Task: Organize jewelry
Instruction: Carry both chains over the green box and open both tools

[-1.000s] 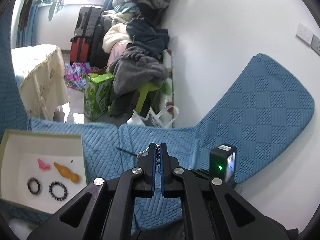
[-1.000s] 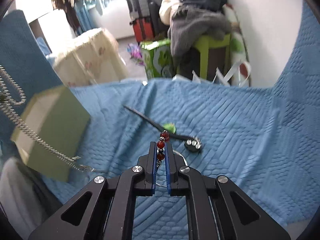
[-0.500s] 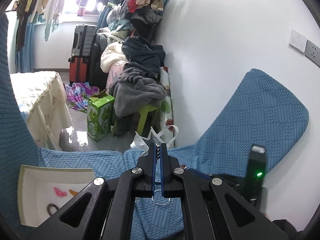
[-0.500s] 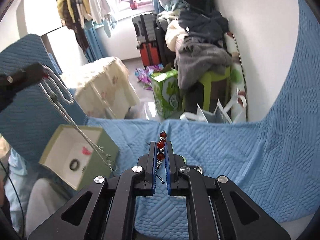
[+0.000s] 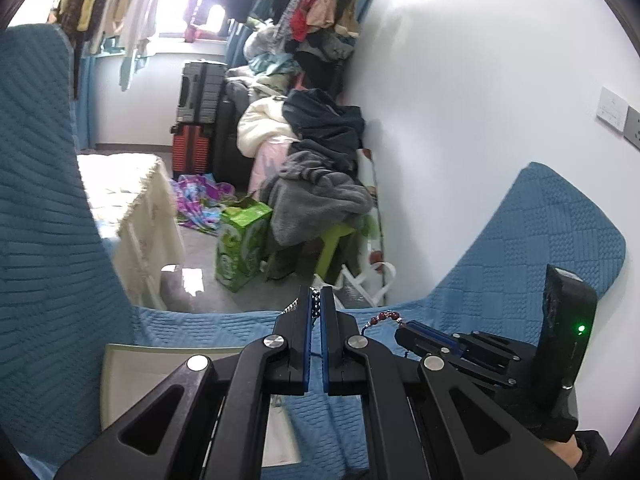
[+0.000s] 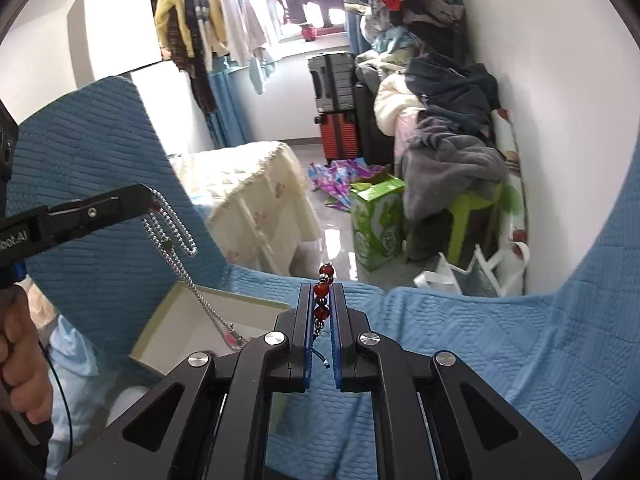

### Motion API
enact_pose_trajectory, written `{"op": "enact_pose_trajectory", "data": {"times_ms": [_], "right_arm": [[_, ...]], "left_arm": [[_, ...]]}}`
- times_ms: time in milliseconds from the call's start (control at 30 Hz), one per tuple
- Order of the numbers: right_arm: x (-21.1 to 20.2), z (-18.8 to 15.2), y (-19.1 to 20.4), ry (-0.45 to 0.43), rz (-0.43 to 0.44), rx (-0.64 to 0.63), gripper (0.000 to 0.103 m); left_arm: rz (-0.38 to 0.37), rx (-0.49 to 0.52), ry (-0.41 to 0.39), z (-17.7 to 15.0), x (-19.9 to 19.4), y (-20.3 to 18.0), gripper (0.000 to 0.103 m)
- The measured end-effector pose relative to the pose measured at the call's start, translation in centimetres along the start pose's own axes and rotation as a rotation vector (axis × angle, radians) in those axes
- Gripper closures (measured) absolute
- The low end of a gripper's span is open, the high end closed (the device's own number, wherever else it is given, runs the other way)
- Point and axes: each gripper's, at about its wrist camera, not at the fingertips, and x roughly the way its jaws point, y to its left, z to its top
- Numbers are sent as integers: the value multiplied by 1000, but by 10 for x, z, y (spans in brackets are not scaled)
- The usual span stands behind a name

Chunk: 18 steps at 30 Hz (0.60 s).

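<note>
Beads come first: your right gripper (image 6: 320,300) is clamped on a red bead bracelet (image 6: 322,289), round glossy red beads spaced by small silvery ones, the strand running along the gap between the blue-lined fingers with a thin dark cord end trailing below. In the left wrist view the same bracelet (image 5: 384,315) pokes out ahead of the right gripper (image 5: 404,330), just to the right of your left gripper.

Your left gripper (image 5: 316,308) is closed on a silver ball chain (image 5: 293,306); dark round beads show in the narrow slot between its fingers, and a bit of chain peeks out at the left finger's side. From the right wrist camera the left gripper (image 6: 149,200) reaches in from the left, and the ball chain (image 6: 178,236) hangs from it in loops, one long strand dropping down to the jewelry box (image 6: 172,332).

That box is a shallow rectangular one, pale green outside and white inside, resting on the blue quilted cover (image 6: 460,340) just left of the right gripper. In the left wrist view the box (image 5: 120,380) sits below and left of the left gripper, mostly hidden by the black frame.

Beyond the quilted cover stand a green cardboard box (image 6: 376,228) and a lime plastic stool (image 6: 472,216) heaped with grey clothes (image 6: 448,164).
</note>
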Motion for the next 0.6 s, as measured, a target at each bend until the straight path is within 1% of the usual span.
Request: {"op": "enact_pose_trajectory", "data": {"times_ms": [133, 300, 433, 600], "right_arm": [[16, -1, 23, 15, 20, -12, 98], [46, -19, 44, 61, 39, -2, 98], [69, -42, 55, 109, 49, 14, 97], [90, -69, 64, 146, 56, 35, 97]], "left_arm": [[37, -21, 7, -6, -9, 31, 102], [68, -62, 48, -30, -4, 71, 102], [87, -101, 110, -59, 12, 103, 102], [111, -112, 185, -92, 31, 121, 102]]}}
